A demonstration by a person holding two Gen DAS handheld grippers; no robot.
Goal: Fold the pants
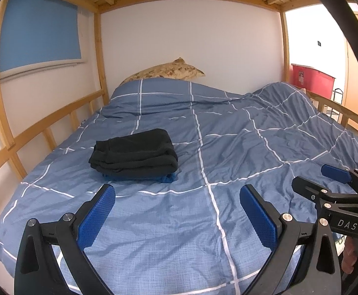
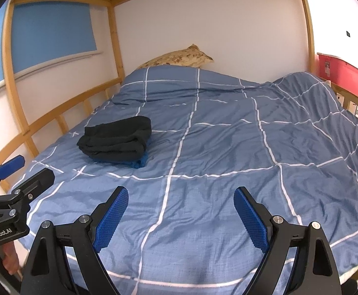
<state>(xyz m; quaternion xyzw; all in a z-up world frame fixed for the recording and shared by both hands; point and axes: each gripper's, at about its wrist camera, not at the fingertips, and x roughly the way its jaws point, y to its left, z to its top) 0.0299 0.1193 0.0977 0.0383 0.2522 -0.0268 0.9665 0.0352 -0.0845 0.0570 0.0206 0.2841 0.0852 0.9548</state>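
Pants (image 1: 134, 153): one black pair, folded into a compact stack, lying on the bed cover (image 1: 203, 221) on top of a folded blue garment (image 1: 165, 178) whose edge shows beneath the stack.

Position relative to the pants: left gripper (image 1: 177, 200) is nearer the foot of the bed, well apart from the stack, jaws spread wide with nothing between them. Right gripper (image 2: 181, 202) is likewise toward the foot and further to the right of the pants, well apart, jaws released and empty. Neither touches the stack. A bit of a hand shows under each gripper in the other's view.

Surface: one blue cover with white grid lines, creased, bunched into a hump on the far right side from the pants.

Room, relative to the pants: one patterned tan pillow (image 1: 165, 71) beyond them at the head of the bed, against a white wall; wooden bed frame (image 1: 43, 127) with rail just to their left and slats overhead; one blue blind (image 1: 38, 32) on the left wall; one red bin (image 1: 311, 78) far to the right, past the bed post.

Count: pants 1, blue garment 1, pillow 1, grippers 2.
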